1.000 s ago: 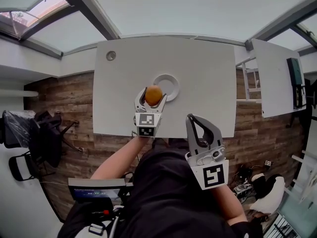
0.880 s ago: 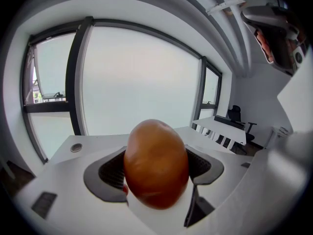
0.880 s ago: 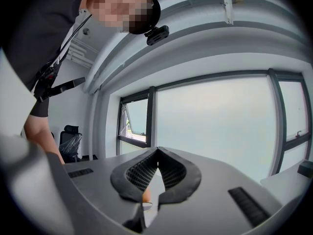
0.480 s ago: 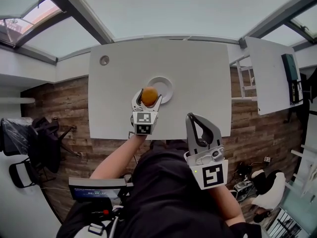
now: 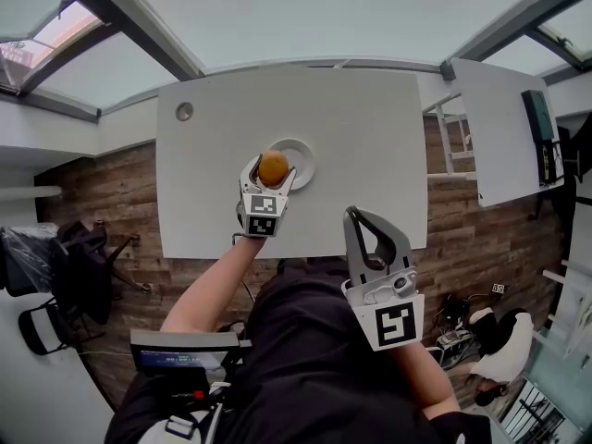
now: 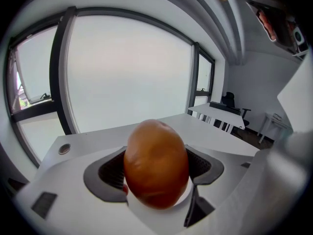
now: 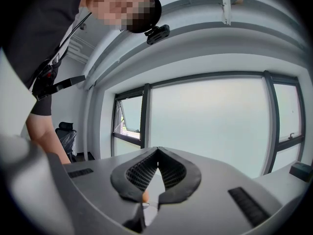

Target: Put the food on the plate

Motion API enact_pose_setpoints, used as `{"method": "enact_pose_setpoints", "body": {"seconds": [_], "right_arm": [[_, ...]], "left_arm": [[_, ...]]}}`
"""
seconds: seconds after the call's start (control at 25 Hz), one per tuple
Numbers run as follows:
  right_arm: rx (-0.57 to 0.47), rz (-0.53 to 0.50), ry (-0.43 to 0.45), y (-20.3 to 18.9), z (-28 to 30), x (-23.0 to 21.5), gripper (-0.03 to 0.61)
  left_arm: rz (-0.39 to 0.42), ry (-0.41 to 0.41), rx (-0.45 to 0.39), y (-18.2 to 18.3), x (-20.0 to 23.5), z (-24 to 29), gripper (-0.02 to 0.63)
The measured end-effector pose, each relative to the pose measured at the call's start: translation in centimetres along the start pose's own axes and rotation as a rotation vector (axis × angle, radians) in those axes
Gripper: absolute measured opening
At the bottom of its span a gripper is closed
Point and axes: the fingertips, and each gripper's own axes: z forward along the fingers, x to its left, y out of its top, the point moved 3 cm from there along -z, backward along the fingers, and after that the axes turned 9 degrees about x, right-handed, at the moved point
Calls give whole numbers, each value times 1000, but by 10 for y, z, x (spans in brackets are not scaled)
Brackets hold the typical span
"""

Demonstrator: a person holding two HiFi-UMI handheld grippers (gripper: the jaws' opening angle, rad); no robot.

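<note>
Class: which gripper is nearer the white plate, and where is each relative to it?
Left. The left gripper, holding the orange food, is at the plate's near-left rim; the right gripper is held back by the person's body, right of the plate.

A white rectangular table [image 5: 370, 155] stands on a floor [image 5: 120, 183] of dark wood planks, with a round cable grommet [image 5: 185, 111] near its far left corner. Behind it a long row of dark-framed windows [image 6: 127, 72] lets in flat, pale daylight below a white ceiling. A second white table [image 5: 495, 137] stands to the right, and a black office chair [image 5: 74, 257] to the left. What seems to be a tangle of cables [image 5: 462, 331] lies on the floor at the right.
</note>
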Motion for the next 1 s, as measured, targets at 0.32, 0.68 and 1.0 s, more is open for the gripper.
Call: {"method": "enact_pose_setpoints", "body": {"seconds": [0.32, 0.68, 1.0], "right_arm": [[-1, -1, 2, -1, -3, -6, 6], [17, -12, 21, -6, -7, 6, 6], [25, -10, 13, -17, -10, 6, 6]], "left_arm": [[-6, -28, 69, -19, -10, 13, 348], [-41, -99, 113, -25, -16, 11, 348], [-31, -131, 125, -31, -18, 25, 348]]}}
